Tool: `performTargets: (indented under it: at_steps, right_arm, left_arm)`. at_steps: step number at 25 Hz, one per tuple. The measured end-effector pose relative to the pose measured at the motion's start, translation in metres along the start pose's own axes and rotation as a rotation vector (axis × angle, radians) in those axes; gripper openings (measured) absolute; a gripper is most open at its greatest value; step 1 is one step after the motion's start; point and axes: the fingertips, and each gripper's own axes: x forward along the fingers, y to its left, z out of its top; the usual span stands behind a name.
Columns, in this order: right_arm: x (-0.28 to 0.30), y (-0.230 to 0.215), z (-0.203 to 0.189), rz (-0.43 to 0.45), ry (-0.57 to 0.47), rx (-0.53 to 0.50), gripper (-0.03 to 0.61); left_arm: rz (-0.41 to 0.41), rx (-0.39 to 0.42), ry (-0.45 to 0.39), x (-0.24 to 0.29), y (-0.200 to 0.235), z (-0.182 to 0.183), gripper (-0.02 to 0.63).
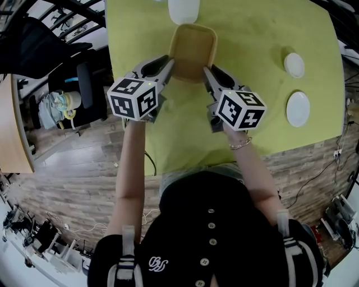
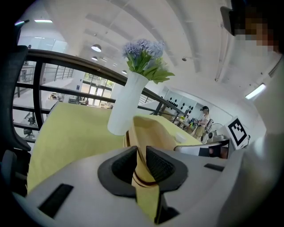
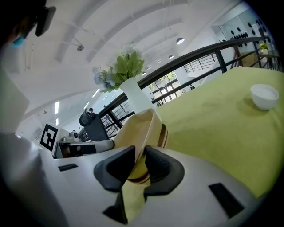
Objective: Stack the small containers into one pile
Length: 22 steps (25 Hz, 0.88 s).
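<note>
**Tan container between the two grippers**

A tan, round-cornered rectangular container [image 1: 193, 47] lies between the two grippers, over the yellow-green table [image 1: 252, 129]. Each gripper meets one of its long walls from the person's side.

The left gripper [image 1: 169, 65] has its jaws nearly together. Its dark ribbed pads [image 2: 160, 166] clamp the container's left wall, and the rim rises just past the fingertips.

The right gripper [image 1: 207, 72] straddles the opposite wall with its jaws a little wider apart. Its pads [image 3: 114, 169] sit loosely on either side of the wall and do not pinch it.

A darker brown edge [image 3: 165, 133] runs along the outside of the tan wall, just beyond the right gripper's jaws. Whether it belongs to a second container underneath cannot be told.

Straight ahead of both grippers, just past the container's far end, stands a tall white vase [image 1: 184, 10] holding pale blue flowers with green leaves [image 2: 144, 55].

Well off to the outer side of the right gripper, apart from the container, lie a small white bowl [image 1: 294, 65] and a white round plate [image 1: 298, 109]. The plate is the nearer of the two to the person.

Each gripper carries a black-and-white marker cube behind its jaws, the left [image 1: 132, 98] and the right [image 1: 241, 109].
</note>
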Motion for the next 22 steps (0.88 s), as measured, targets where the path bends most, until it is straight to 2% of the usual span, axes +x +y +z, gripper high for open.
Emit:
performTargets:
  at_steps: [6, 22]
  right_arm:
    - [0.002, -0.007, -0.011, -0.024, 0.05, 0.005, 0.091]
    - [0.006, -0.011, -0.011, -0.03, 0.046, 0.007, 0.115]
  left_arm:
    - [-0.022, -0.03, 0.002, 0.001, -0.003, -0.003, 0.072]
    - [-0.007, -0.017, 0.031, 0.012, 0.006, -0.006, 0.101]
